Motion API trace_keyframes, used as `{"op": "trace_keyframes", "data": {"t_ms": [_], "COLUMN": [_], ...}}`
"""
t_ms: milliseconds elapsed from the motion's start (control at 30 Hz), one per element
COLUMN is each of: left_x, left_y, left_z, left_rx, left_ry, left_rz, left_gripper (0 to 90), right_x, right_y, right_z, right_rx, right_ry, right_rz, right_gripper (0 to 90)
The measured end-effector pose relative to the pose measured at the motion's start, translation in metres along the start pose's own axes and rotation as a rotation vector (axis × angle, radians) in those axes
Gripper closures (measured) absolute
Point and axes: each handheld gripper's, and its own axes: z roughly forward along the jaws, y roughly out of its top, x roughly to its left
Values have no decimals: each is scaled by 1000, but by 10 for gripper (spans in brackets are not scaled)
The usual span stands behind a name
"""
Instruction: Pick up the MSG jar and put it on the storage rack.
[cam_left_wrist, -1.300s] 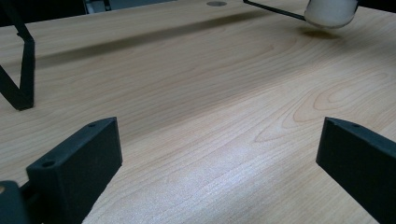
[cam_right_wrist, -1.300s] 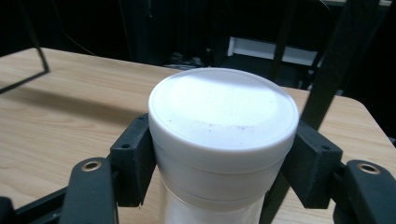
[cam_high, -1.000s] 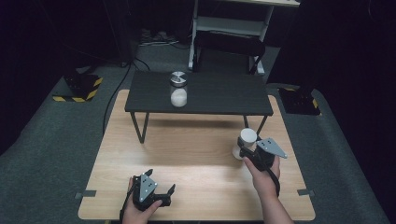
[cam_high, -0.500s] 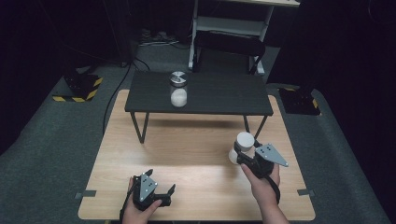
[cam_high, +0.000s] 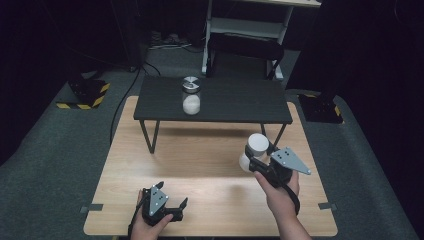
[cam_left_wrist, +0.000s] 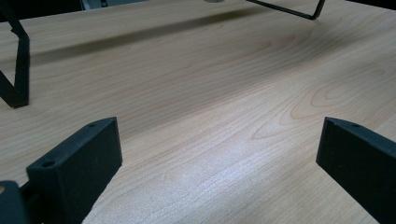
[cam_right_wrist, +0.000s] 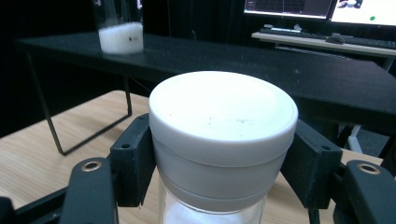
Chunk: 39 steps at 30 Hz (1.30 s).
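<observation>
High view, left to right: the left gripper (cam_high: 172, 209) sits low at the near edge of the wooden table (cam_high: 200, 155), held in a hand (cam_high: 145, 227); its jaws stand wide apart with nothing between them, bare wood showing in the left gripper view. On the black table (cam_high: 225, 102) behind, a glass jar (cam_high: 191, 96) with a metal lid stands upright, partly filled with white powder. To the right, the right gripper (cam_high: 255, 155) has its jaws clamped on a white-lidded jar (cam_right_wrist: 223, 135), gripped just under the lid (cam_high: 258, 143) and held above the wood.
</observation>
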Motion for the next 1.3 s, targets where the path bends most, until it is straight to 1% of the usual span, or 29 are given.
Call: {"op": "trace_keyframes", "data": {"t_ms": [100,133,267,300,333,400,467,567,733,767,933,1300], "left_x": [0,0,0,1,1,1,2,2,2,2,4,5], "left_y": [1,1,1,1,1,0,0,0,1,1,0,-1], "left_z": [0,0,0,0,0,0,0,0,0,0,0,-1], "left_rx": [4,4,5,5,5,2,2,4,5,5,3,-1], "left_ry": [-4,-4,-7,-8,-8,-10,-13,-15,-19,-19,-24,-30], "left_rz": [5,5,4,2,2,1,1,-1,-3,-3,-8,-14], "left_gripper": [6,6,6,6,6,6,6,6,6,6,6,6], "right_x": [1,1,3,3,3,1,0,-2,-4,-4,-5,-7], "right_y": [10,10,25,29,29,37,39,48,56,61,72,90], "right_z": [0,0,3,5,5,9,10,17,23,27,34,47], "right_rx": [-9,-9,-26,-32,-32,-42,-43,-48,-54,-60,-65,-67], "right_ry": [5,5,7,7,7,7,6,0,-6,-11,-20,-40], "right_rz": [5,5,-7,-5,-5,2,3,9,11,13,15,11], "right_gripper": [337,337,337,337,337,337,337,337,337,337,337,338]}}
